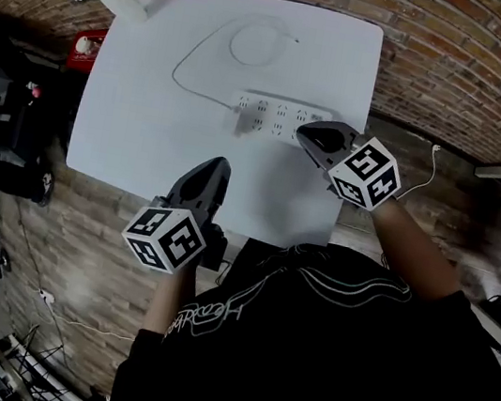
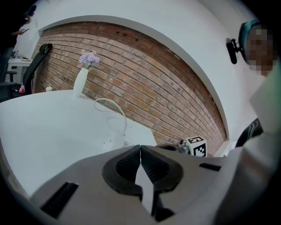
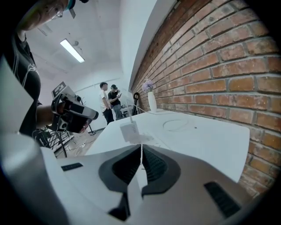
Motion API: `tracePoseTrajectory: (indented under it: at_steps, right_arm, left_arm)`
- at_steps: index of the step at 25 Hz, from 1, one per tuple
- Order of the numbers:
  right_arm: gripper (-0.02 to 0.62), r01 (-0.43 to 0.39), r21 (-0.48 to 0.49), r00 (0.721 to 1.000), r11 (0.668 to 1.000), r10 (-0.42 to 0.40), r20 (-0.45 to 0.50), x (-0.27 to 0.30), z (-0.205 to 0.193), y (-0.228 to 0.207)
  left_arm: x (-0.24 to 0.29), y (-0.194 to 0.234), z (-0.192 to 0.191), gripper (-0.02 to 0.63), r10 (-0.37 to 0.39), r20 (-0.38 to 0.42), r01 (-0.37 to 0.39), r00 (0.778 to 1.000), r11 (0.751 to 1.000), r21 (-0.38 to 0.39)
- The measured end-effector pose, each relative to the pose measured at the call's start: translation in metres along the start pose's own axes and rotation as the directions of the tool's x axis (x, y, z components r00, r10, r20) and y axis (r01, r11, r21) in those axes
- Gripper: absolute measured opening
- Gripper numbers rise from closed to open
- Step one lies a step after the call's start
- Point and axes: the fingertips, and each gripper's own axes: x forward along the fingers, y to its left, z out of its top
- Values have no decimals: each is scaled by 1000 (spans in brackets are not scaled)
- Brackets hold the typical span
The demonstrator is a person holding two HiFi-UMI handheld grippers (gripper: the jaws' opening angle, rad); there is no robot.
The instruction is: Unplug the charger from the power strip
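— White charger [image 1: 244,124] sits plugged into the power strip [image 1: 280,111] on the table [image 1: 130,127]; the right gripper [image 1: 311,135] is near the strip's end.
— Left gripper view: the left gripper [image 2: 140,148] has its jaws together, empty.
— Right gripper view: jaws together too, with the charger just ahead. I'd open them, clamp the charger's body, pin the strip and pull straight out.

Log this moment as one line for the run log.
charger: plugged into power strip | left tool: shut, empty | right tool: shut, empty, near power strip
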Motion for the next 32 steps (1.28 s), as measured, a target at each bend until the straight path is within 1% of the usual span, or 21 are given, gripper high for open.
tracePoseTrajectory:
  at_steps: [3, 6, 10, 15, 20, 21, 22, 23, 26, 29, 32]
  right_arm:
    - [0, 19, 3, 1000, 1000, -18, -8, 8, -5, -8]
    - [0, 28, -23, 999, 999, -29, -32, 12, -13, -12]
    - [0, 40, -29, 999, 999, -40, -25, 11, -19, -15]
    - [0, 52, -68, 998, 996, -54, -29, 15, -20, -15]
    - [0, 61, -88, 998, 994, -63, -17, 15, -19, -15]
    - [0, 61, -89, 998, 994, -63, -18, 15, -19, -15]
    - [0, 59, -89, 998, 994, -61, -19, 15, -20, -15]
    - [0, 57, -90, 998, 994, -60, -21, 15, -20, -15]
    - [0, 51, -89, 998, 995, -53, -26, 15, -21, -15]
    - [0, 46, -85, 998, 995, -49, -27, 15, -21, -15]
    - [0, 47, -83, 998, 995, -49, -31, 15, -21, -15]
  left_arm:
    - [7, 10, -1, 5, 10, -16, -10, 1000, 1000, 6]
    - [15, 17, -2, 5, 25, -23, -25, 999, 1000, 13]
    - [25, 23, -7, 6, 37, -35, -37, 999, 999, 22]
    - [30, 34, -8, 6, 53, -27, -53, 998, 998, 22]
    - [35, 44, -5, 9, 88, -6, -87, 996, 995, 51]
    - [36, 45, -4, 28, 91, -3, -90, 996, 994, 59]
    - [39, 46, -5, 83, 93, -4, -93, 996, 994, 65]
    - [42, 48, -5, 124, 98, -6, -98, 995, 993, 69]
    - [52, 54, -6, 199, 120, -12, -119, 993, 990, 81]
    - [65, 59, -7, 234, 134, -17, -131, 991, 985, 111]
    - [77, 62, -5, 247, 150, -15, -146, 989, 976, 163]
